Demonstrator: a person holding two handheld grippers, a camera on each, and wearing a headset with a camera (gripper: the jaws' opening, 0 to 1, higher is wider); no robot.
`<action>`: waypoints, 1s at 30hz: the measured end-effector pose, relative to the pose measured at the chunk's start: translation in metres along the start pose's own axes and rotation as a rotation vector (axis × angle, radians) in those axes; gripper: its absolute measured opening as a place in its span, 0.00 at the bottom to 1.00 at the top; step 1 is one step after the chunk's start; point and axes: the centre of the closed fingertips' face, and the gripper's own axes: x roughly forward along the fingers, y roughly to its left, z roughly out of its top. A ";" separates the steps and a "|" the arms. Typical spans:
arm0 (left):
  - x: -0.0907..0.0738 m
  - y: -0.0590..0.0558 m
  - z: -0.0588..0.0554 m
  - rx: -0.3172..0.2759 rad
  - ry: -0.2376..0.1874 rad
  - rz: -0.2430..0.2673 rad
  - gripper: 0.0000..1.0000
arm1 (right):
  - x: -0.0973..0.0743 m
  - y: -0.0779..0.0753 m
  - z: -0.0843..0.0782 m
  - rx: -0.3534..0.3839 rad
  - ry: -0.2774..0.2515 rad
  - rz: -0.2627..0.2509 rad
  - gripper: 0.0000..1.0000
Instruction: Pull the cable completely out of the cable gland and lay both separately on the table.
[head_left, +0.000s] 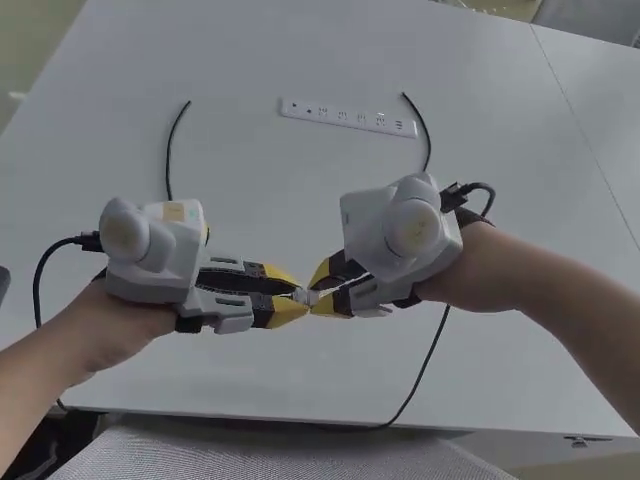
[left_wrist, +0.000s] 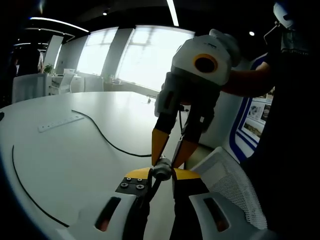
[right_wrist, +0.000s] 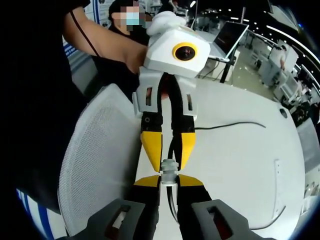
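Observation:
A small pale cable gland hangs in the air over the table's near edge, between the tips of both grippers. My left gripper comes in from the left and is shut on the gland. My right gripper meets it tip to tip from the right, shut on the thin pale cable just behind the gland; the cable runs back between its jaws. In the left gripper view the right gripper pinches just above the gland. In the right gripper view the left gripper closes around the gland's far end.
A white power strip lies at the back of the white table. Black cords curve across the tabletop. Another black cord drops over the front edge. A mesh chair back stands close below the grippers.

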 end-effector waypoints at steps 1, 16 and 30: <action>0.000 0.000 0.000 0.002 0.000 -0.002 0.16 | 0.000 0.000 0.000 0.001 0.000 0.002 0.06; 0.001 -0.001 -0.001 0.047 0.003 -0.018 0.16 | -0.002 0.000 0.000 0.004 -0.009 0.017 0.06; -0.003 -0.001 0.001 0.019 0.012 -0.016 0.15 | -0.003 0.000 0.004 -0.019 -0.070 -0.019 0.08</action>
